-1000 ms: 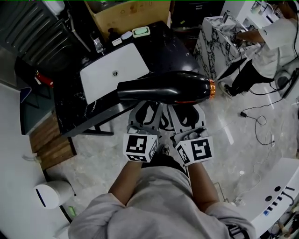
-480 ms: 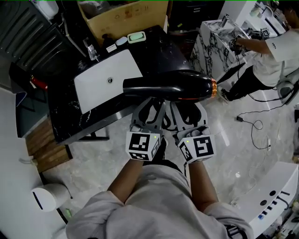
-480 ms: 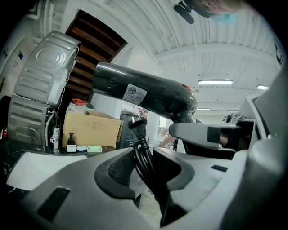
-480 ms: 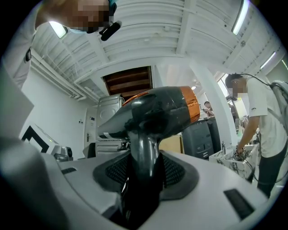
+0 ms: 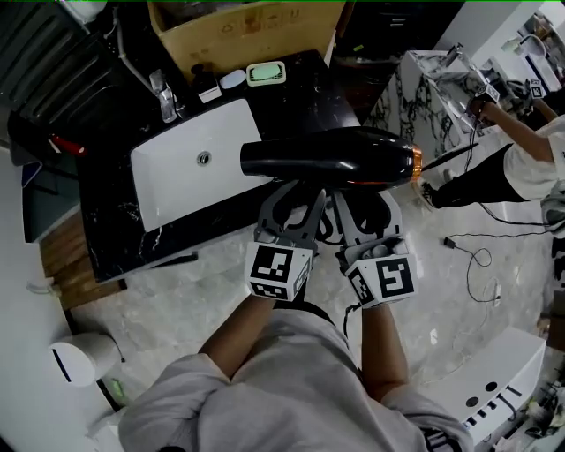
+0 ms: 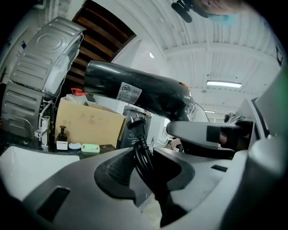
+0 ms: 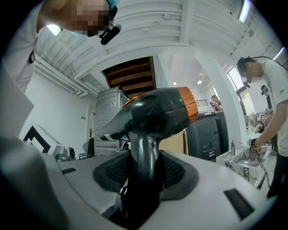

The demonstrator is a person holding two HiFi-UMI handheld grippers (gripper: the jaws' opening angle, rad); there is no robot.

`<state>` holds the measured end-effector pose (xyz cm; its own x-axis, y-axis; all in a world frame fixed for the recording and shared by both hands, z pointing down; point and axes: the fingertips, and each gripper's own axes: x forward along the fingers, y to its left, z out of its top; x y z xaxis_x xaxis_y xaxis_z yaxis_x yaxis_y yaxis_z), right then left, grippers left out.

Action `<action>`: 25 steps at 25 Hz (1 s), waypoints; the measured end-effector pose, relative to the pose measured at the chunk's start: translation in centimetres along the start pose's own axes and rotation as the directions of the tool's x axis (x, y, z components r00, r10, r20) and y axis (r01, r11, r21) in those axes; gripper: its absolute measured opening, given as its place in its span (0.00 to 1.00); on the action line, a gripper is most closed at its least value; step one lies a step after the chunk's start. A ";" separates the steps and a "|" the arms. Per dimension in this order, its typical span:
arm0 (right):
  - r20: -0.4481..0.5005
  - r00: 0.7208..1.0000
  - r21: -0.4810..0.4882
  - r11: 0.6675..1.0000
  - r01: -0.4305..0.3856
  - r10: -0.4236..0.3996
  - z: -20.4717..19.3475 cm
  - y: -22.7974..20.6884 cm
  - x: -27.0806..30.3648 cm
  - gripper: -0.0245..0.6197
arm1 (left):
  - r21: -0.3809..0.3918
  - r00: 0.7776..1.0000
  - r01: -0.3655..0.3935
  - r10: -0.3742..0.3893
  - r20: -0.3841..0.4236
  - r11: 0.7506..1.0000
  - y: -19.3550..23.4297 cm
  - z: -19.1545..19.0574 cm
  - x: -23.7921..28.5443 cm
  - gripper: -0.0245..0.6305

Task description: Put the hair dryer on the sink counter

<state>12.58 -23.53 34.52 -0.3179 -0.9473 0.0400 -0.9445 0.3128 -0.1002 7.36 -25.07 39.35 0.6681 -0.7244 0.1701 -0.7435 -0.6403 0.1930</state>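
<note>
A black hair dryer [image 5: 327,159] with an orange ring at its right end hangs level in the air, over the front edge of the black sink counter [image 5: 300,97]. My right gripper [image 5: 362,205] is shut on its handle [image 7: 144,166], which stands upright between the jaws, under the dryer's body [image 7: 157,110]. My left gripper [image 5: 291,201] sits just beside it, shut on the dryer's black cord [image 6: 141,157]. The plug [image 6: 136,123] sticks up above the jaws, below the dryer's barrel [image 6: 135,92].
The counter holds a white basin [image 5: 190,163], a faucet [image 5: 163,93], a green soap dish [image 5: 265,72] and small bottles. Behind it stands a cardboard box [image 5: 238,26]. A marble stand [image 5: 424,84] and a person [image 5: 530,168] are at right. Cables [image 5: 477,256] lie on the floor.
Both grippers and the dryer have come closer to the counter; the dryer's left end now overlaps the basin's near corner. Both grips are unchanged.
</note>
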 end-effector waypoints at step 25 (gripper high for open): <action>-0.432 0.901 0.140 0.990 0.032 0.032 -9.8 -11.3 11.5 0.33 | -0.367 0.954 -0.225 0.127 -0.272 0.903 5.4 -8.5 10.4 0.26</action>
<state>18.76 -37.28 45.88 -0.3527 -0.8137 0.4621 -0.9333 0.2699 -0.2369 10.49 -33.89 50.34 0.5511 -0.7030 0.4495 -0.8100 -0.3212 0.4907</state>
